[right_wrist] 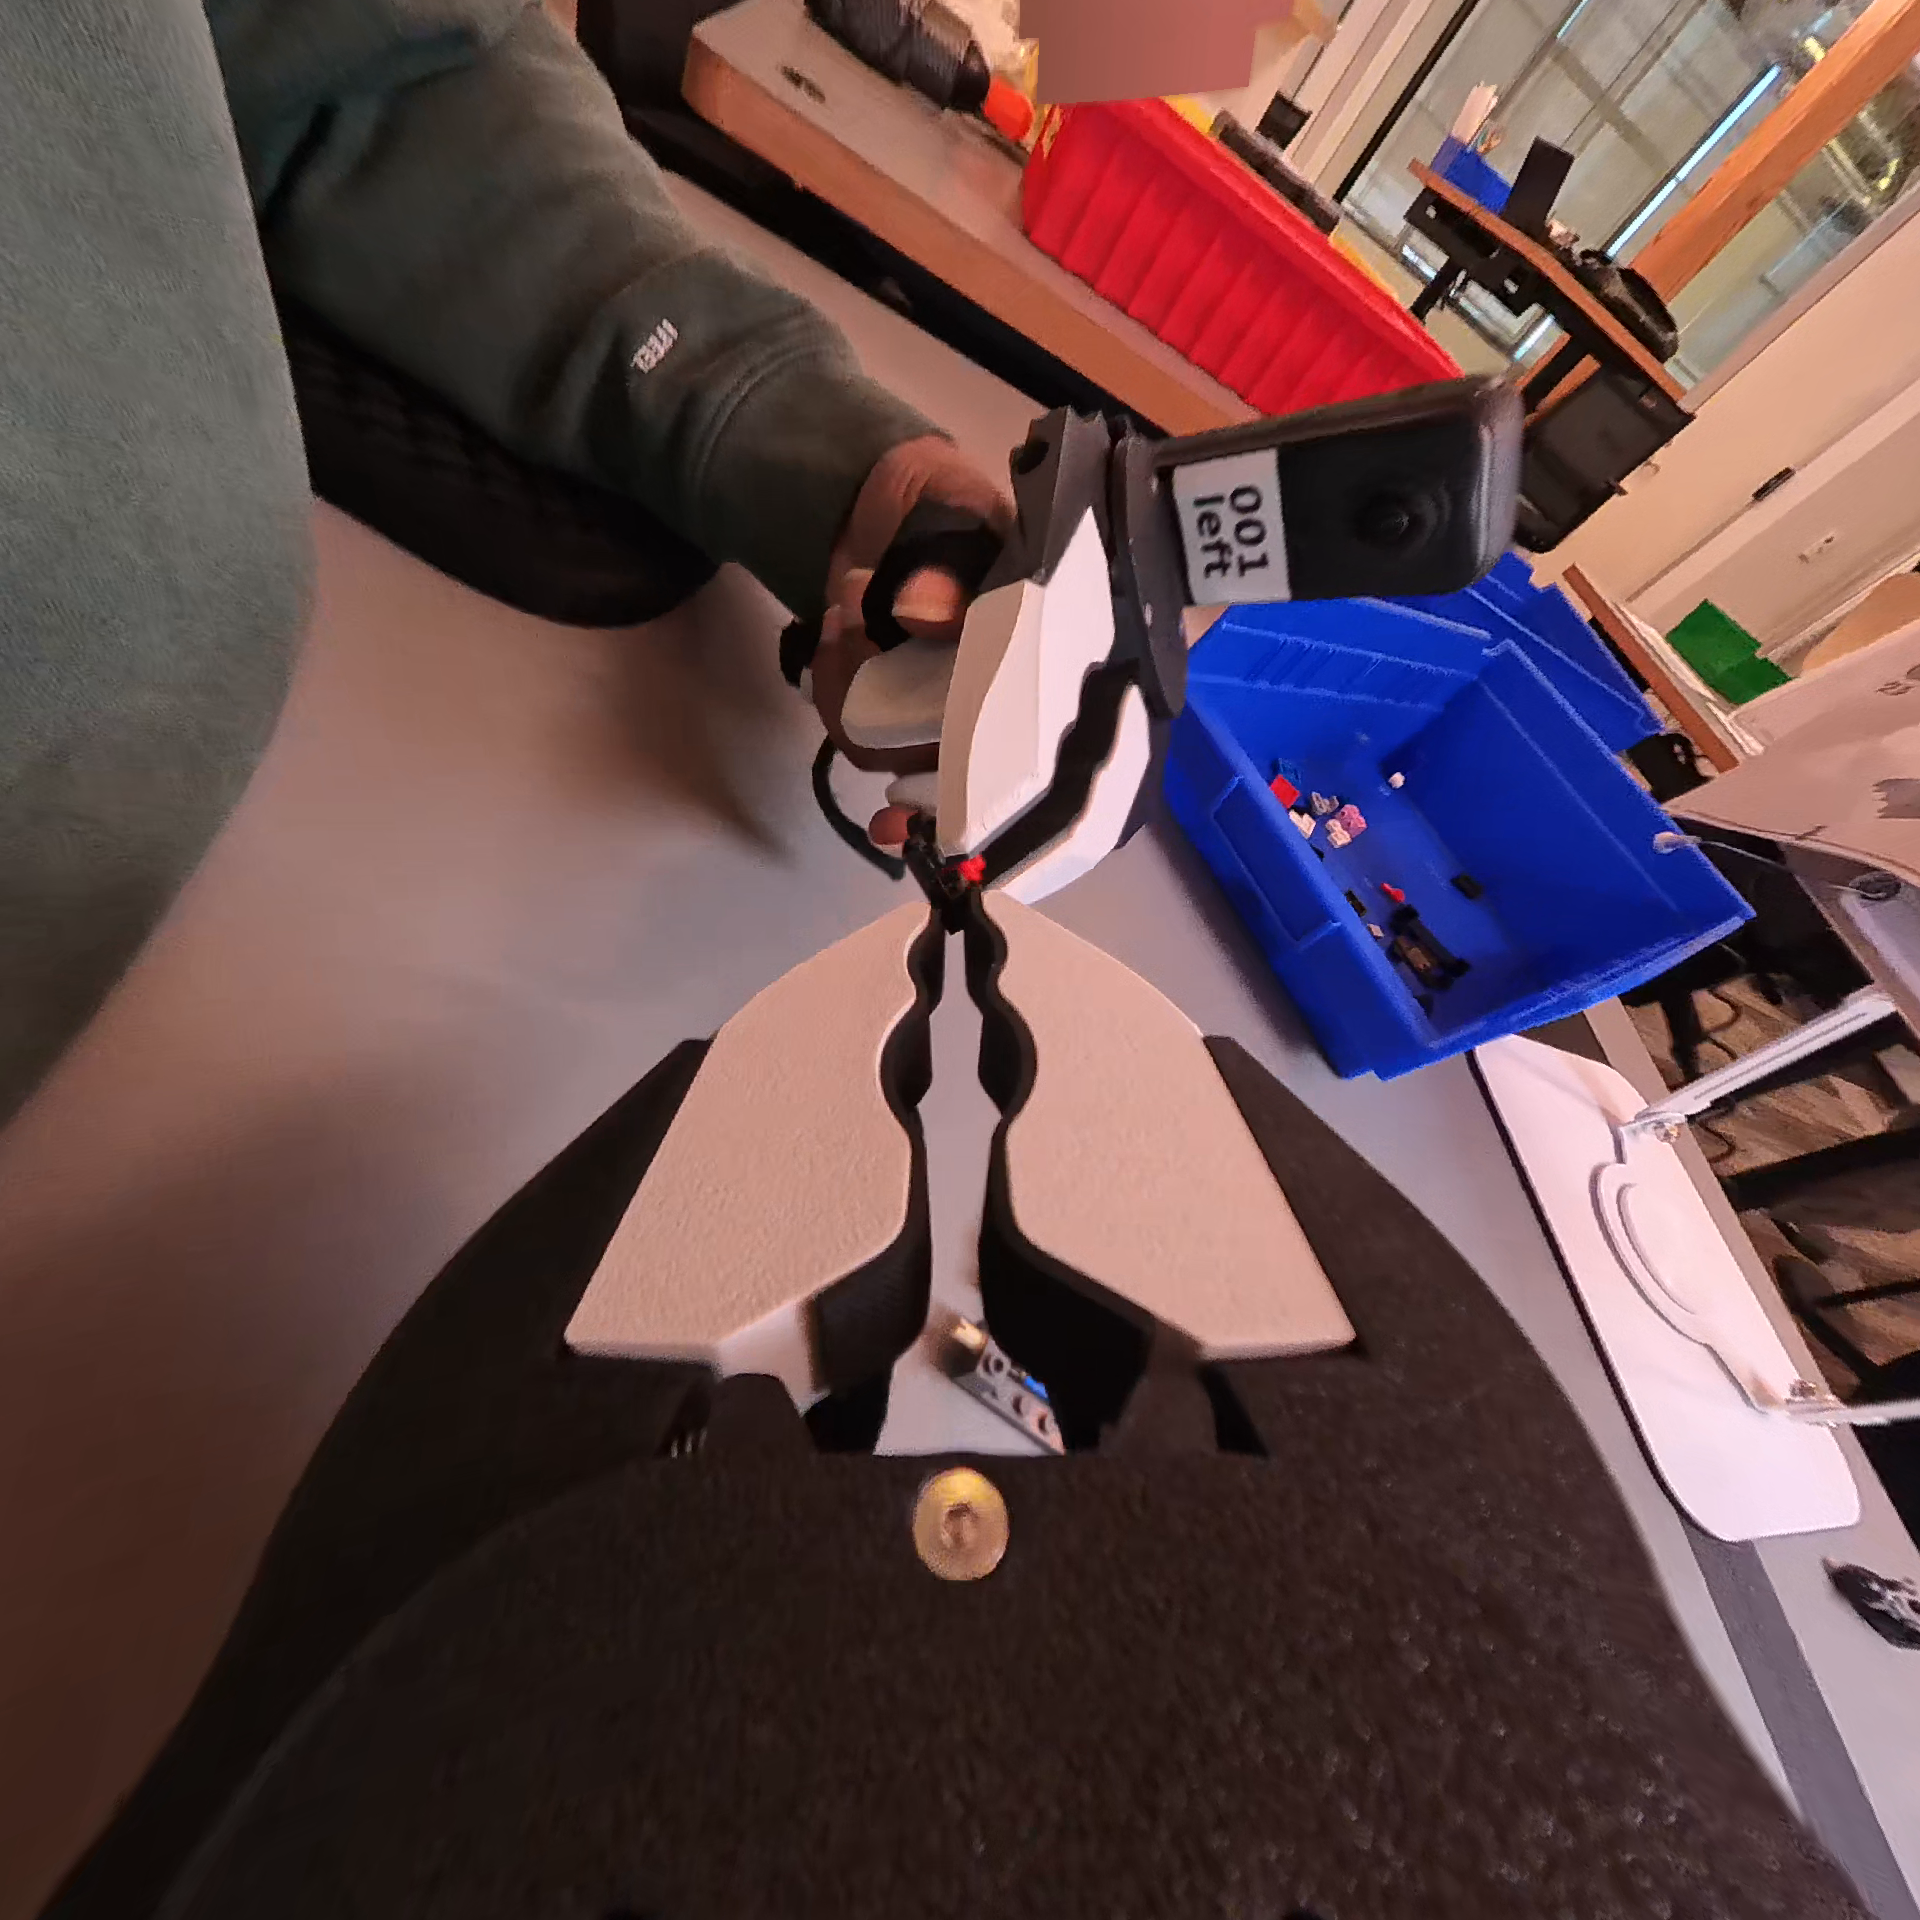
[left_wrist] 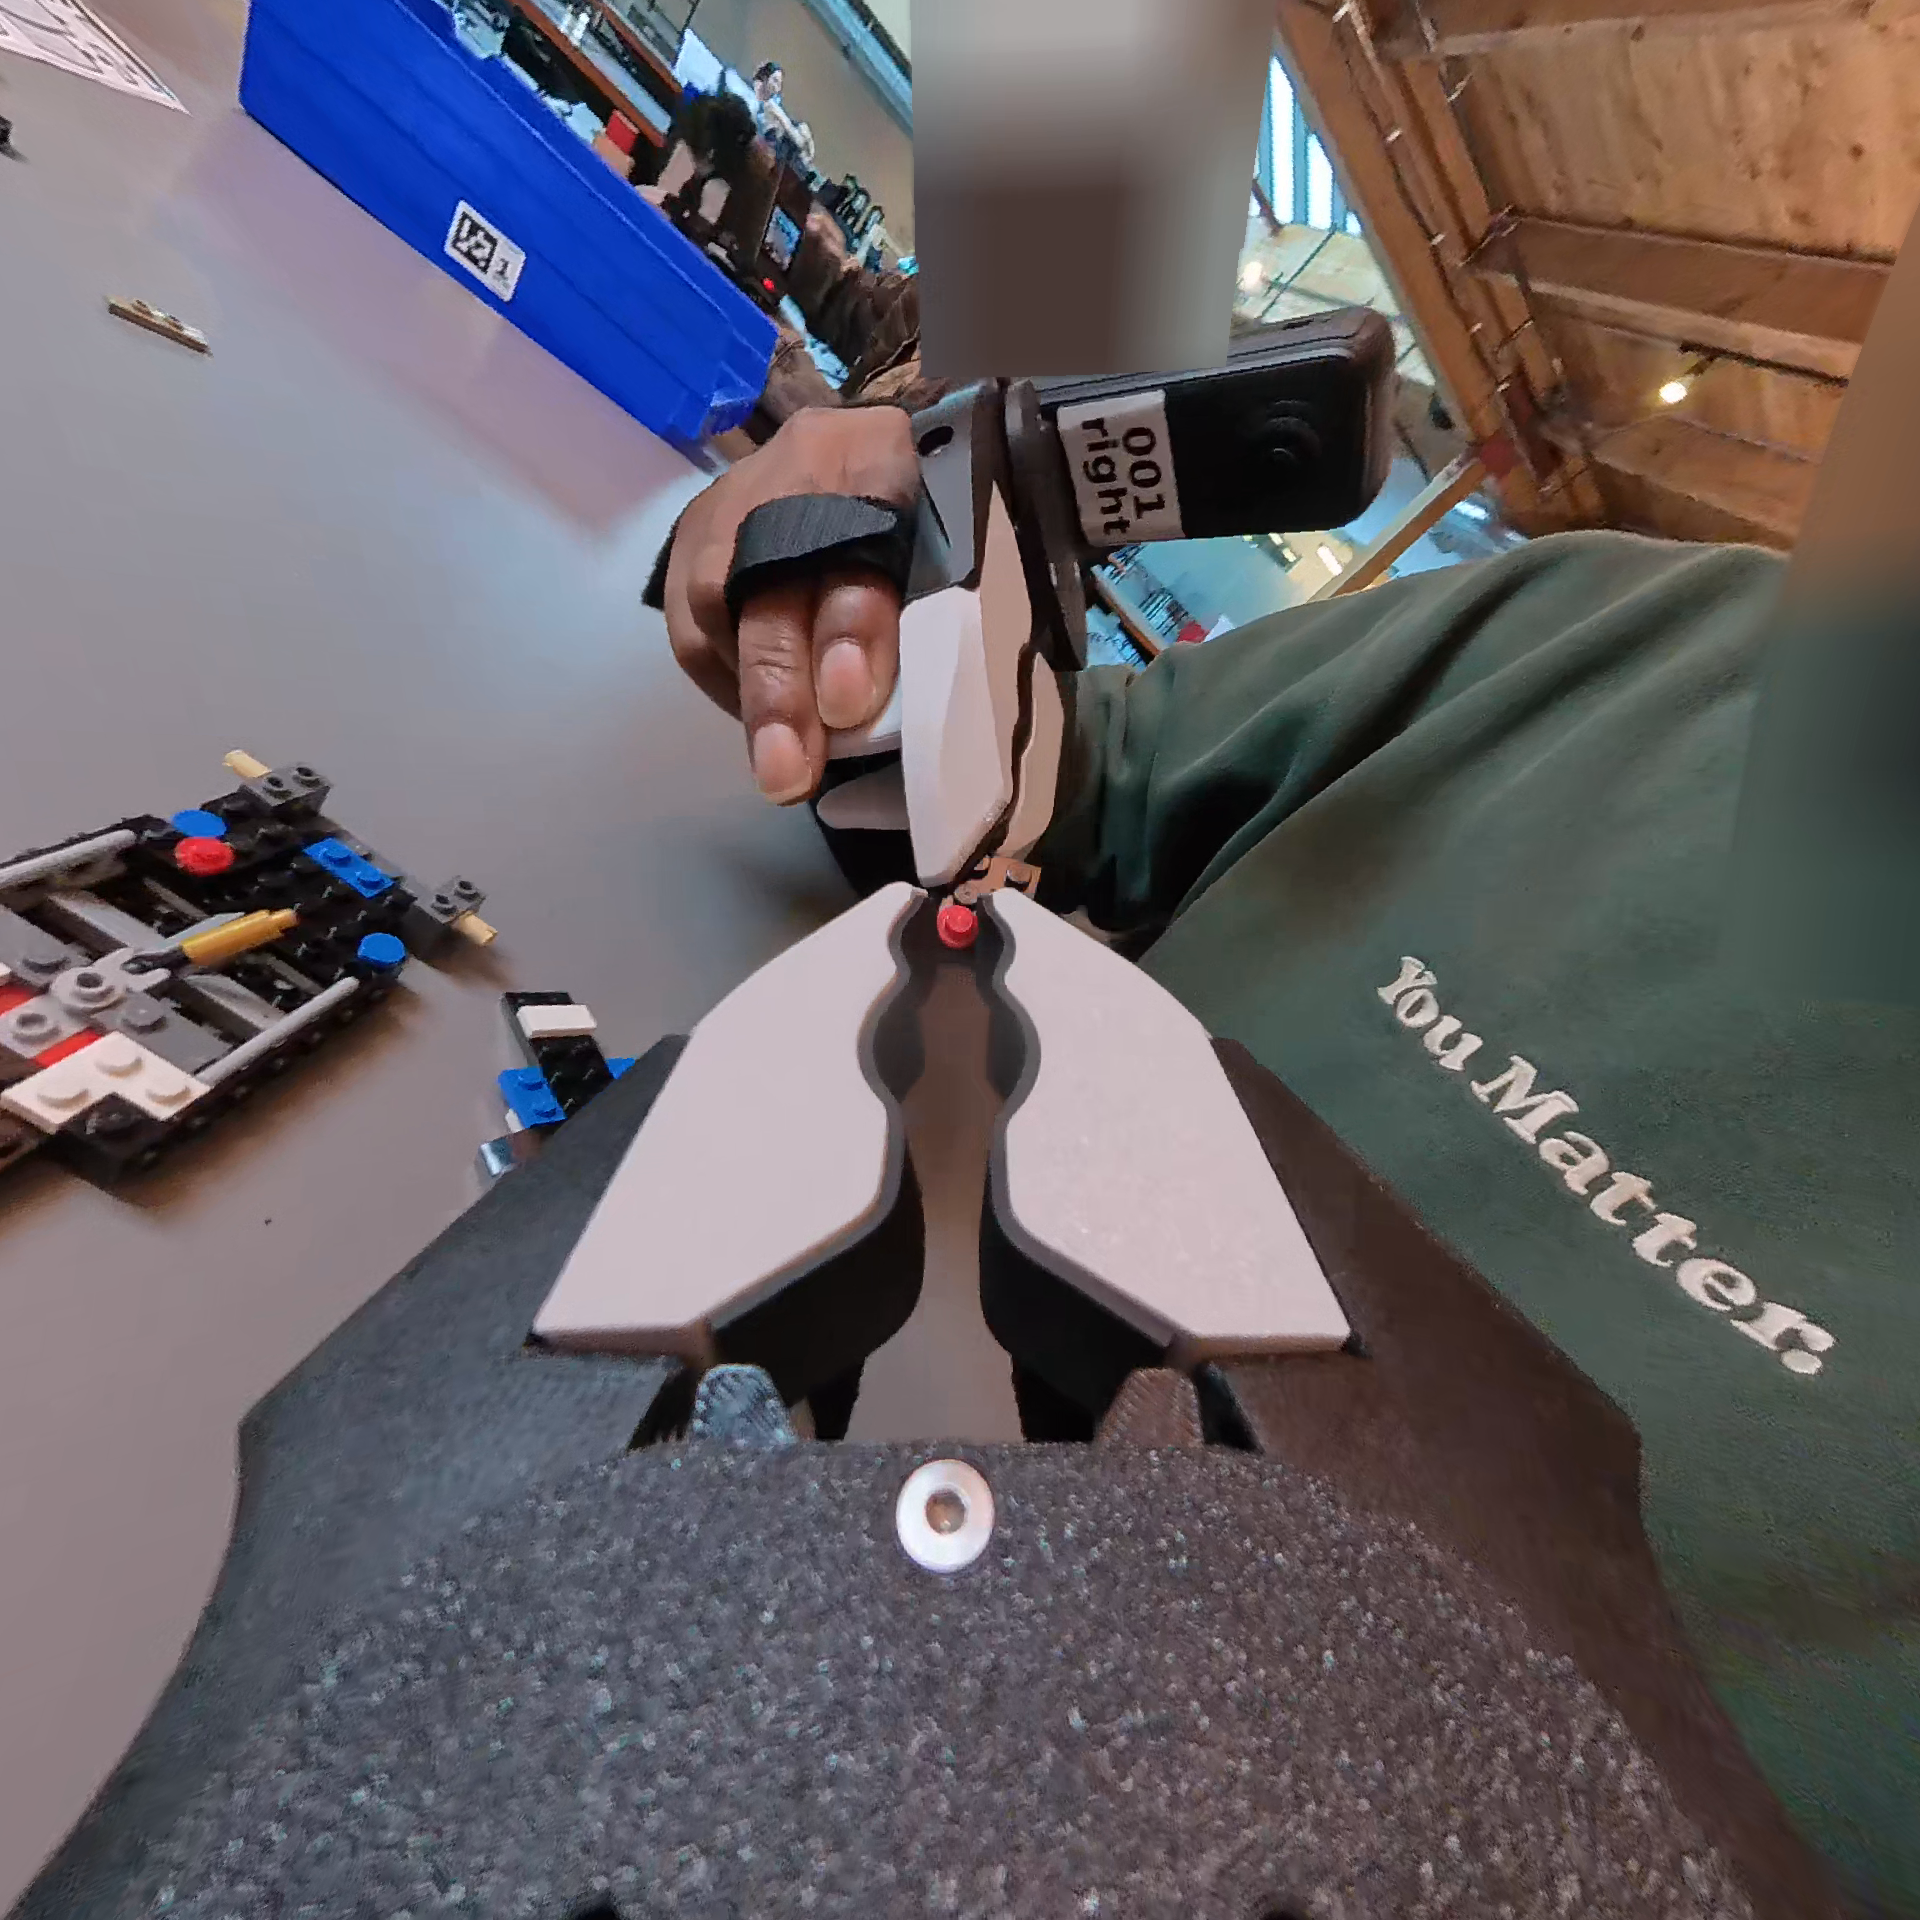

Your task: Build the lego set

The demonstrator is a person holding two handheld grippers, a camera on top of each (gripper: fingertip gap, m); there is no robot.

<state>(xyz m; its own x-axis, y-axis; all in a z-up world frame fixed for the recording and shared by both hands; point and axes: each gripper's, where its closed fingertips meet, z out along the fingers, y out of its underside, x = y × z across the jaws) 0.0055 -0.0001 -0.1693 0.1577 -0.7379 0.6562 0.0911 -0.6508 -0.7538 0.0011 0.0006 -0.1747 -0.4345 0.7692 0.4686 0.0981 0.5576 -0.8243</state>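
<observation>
L gripper [left_wrist: 951, 925] fingers clamped on small red round plastic stud [left_wrist: 955, 923] | R gripper [right_wrist: 951, 914] fingers clamped on small black brick piece [right_wrist: 943, 878] | both above grey surface [left_wrist: 312, 571], tips touching | parts light, rigid, slippery; grip by sides.

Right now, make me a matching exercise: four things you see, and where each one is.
Things:
1. small red piece
2. blue bin
3. brick model
4. red bin

Places:
A. on the far wooden bench
B. flat on the grey table, apart from both grippers
C. between the left gripper fingertips
D. open on the table, loose bricks inside

Pairs: 1-C, 2-D, 3-B, 4-A
</observation>
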